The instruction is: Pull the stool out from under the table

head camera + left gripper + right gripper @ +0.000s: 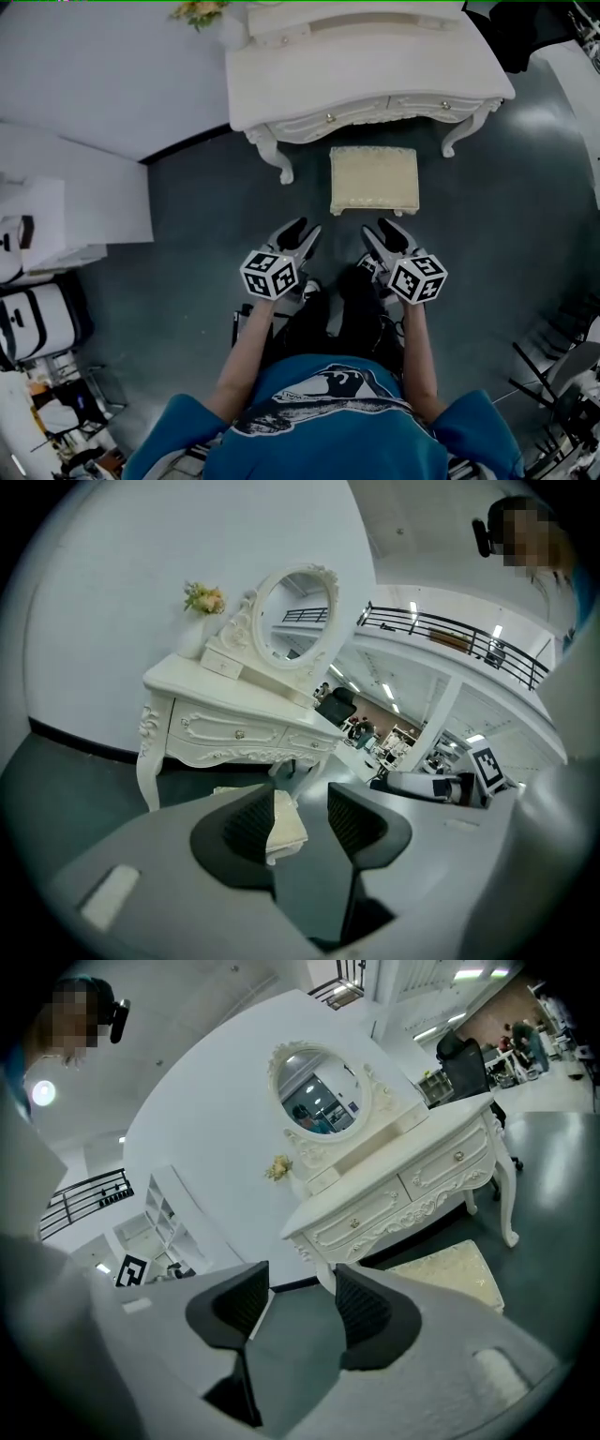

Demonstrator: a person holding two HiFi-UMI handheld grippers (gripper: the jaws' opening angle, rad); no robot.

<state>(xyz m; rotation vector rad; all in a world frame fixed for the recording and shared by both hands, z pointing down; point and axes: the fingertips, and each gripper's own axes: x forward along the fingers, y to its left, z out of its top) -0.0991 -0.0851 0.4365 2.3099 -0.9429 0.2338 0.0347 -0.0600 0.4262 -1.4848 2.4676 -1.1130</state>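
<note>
A cream cushioned stool (374,179) stands on the dark floor just in front of the white dressing table (366,80), out from under it. The stool (450,1271) shows at the right of the right gripper view, and the stool (286,823) lies far off behind the left gripper's jaws. My left gripper (307,228) and right gripper (380,227) hover side by side, nearer me than the stool and apart from it. Both stand open with nothing between their jaws.
The dressing table (234,714) carries an oval mirror (292,616) and a small flower vase (199,621). White furniture (56,211) and bags (33,319) stand at the left. A dark frame (553,384) is at the lower right.
</note>
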